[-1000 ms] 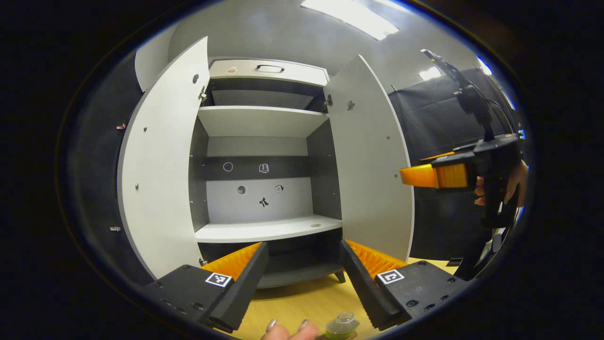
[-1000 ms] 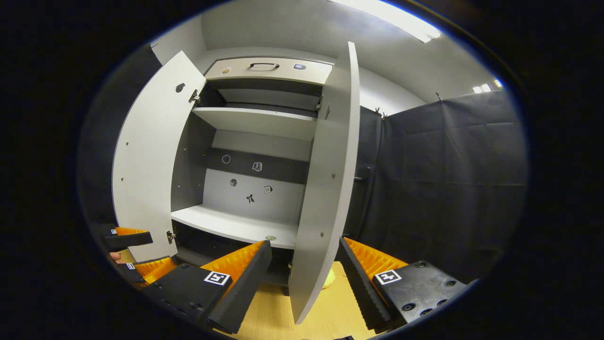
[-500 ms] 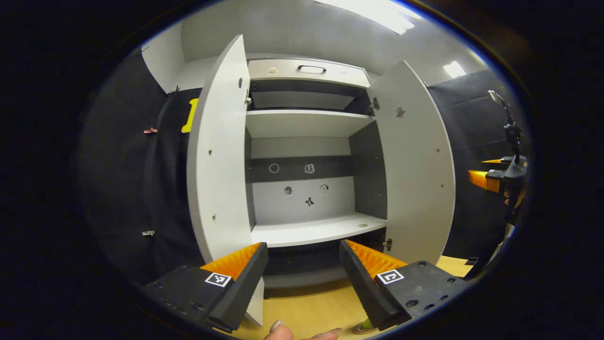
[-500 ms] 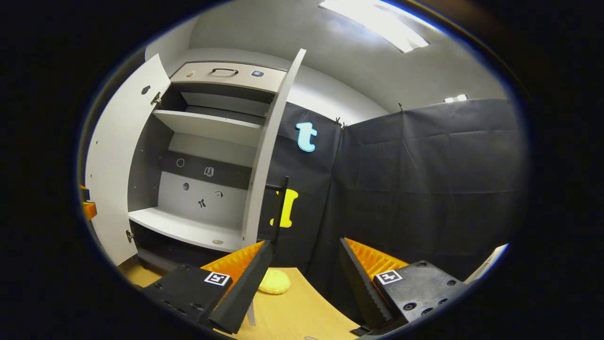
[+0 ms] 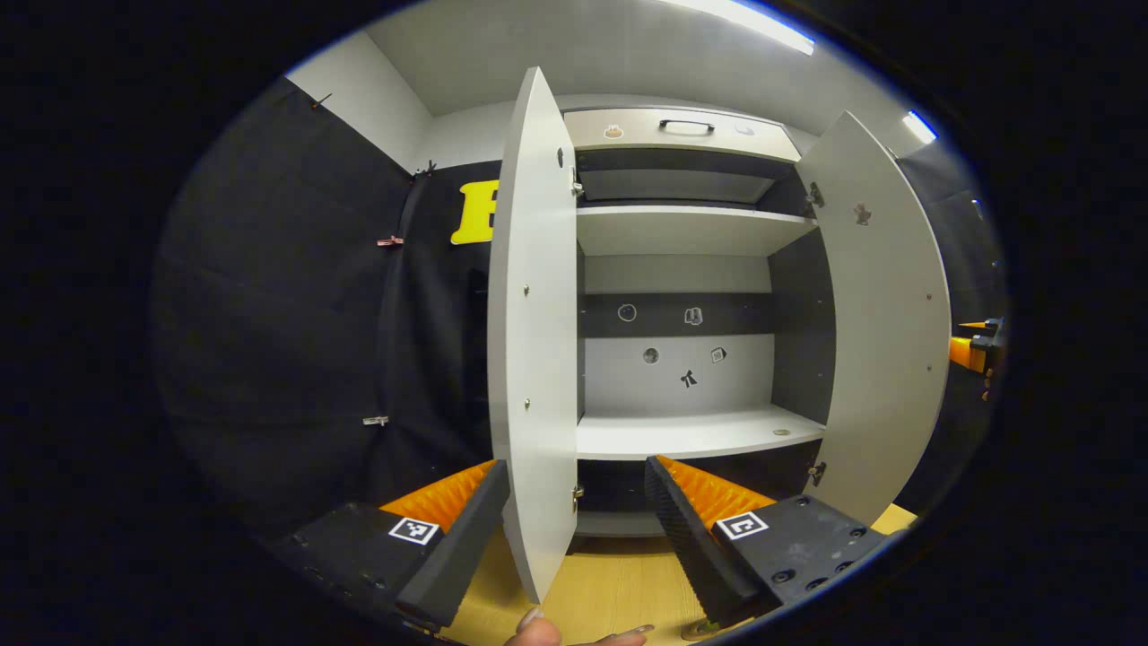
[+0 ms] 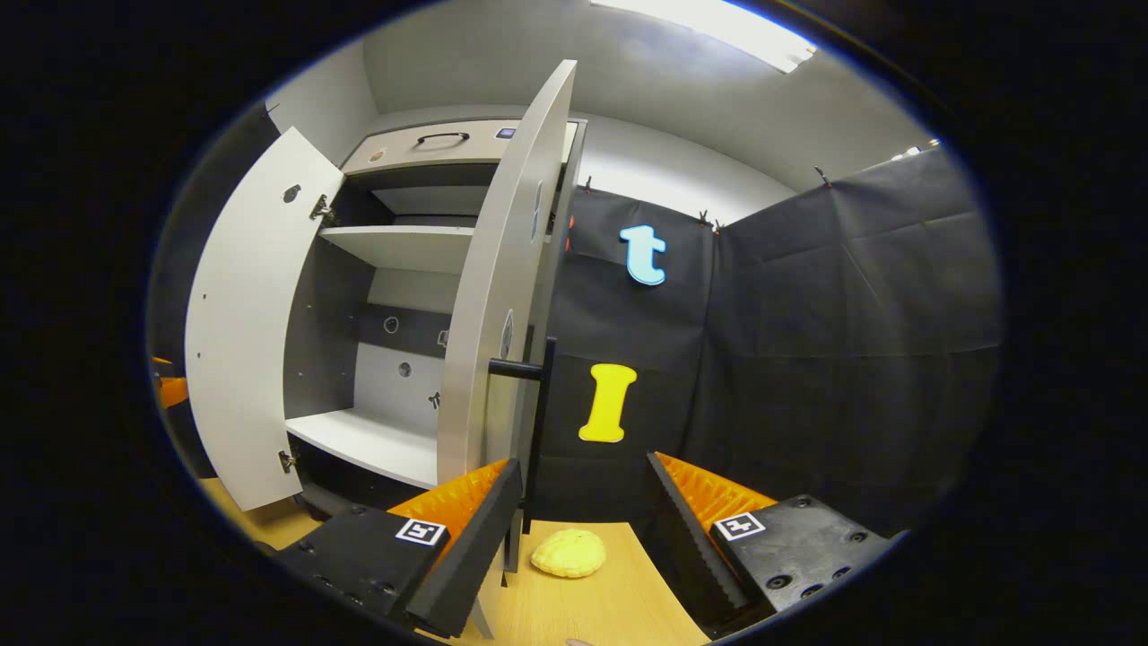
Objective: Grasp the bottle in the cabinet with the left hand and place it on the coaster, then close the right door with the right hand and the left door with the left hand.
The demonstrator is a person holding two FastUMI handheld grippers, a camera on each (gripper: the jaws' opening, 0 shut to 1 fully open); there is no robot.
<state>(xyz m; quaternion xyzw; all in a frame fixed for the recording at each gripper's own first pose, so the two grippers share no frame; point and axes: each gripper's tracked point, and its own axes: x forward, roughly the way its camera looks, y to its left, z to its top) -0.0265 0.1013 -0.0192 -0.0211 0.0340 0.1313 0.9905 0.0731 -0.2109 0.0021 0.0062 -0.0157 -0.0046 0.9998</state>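
Now both doors stand open; cabinet [image 5: 682, 269] shelves look bare, so the bottle seems already out. At the left view's bottom edge a small round thing [image 5: 698, 630] sits on the desk [image 5: 610, 588] — coaster or bottle, cannot tell. Left claw [image 5: 574, 529] wide open, empty, straddling the left door [image 5: 534, 359] edge. Right claw [image 6: 578, 529] wide open, empty, near the right door [image 6: 498, 296] and its handle [image 6: 538, 422]. Both closings left; yellow lump [image 6: 568, 551] on desk
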